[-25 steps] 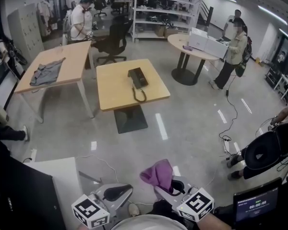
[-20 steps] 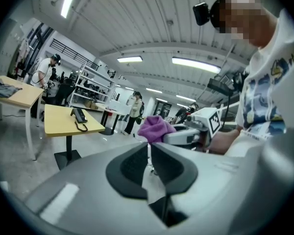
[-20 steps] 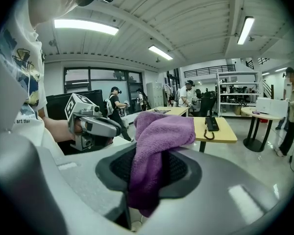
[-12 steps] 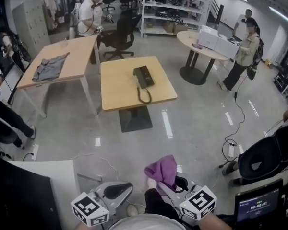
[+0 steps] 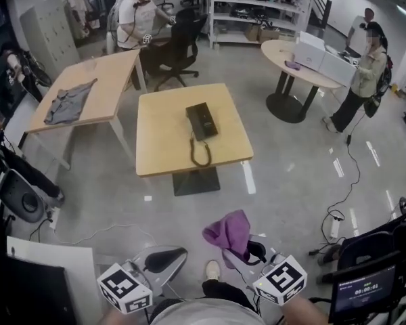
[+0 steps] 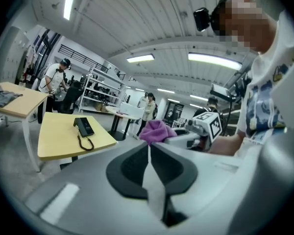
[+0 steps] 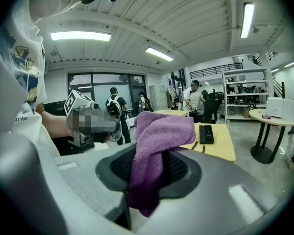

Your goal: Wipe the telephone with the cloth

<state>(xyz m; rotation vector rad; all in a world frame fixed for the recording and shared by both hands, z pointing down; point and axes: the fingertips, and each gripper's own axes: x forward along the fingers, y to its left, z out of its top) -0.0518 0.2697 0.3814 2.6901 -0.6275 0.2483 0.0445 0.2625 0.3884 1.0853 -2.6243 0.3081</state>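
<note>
Nearer than a second before, the square table sat lower in the head view, both grippers carried toward it. Bare grey floor lay open between its near edge and the grippers, and on its right side. A longer desk stood just beside its left corner. The black telephone lay flat, right of centre, its coiled cord looping toward the near edge. The right gripper pinched the bunched purple cloth. The left gripper had its jaws together, empty.
</note>
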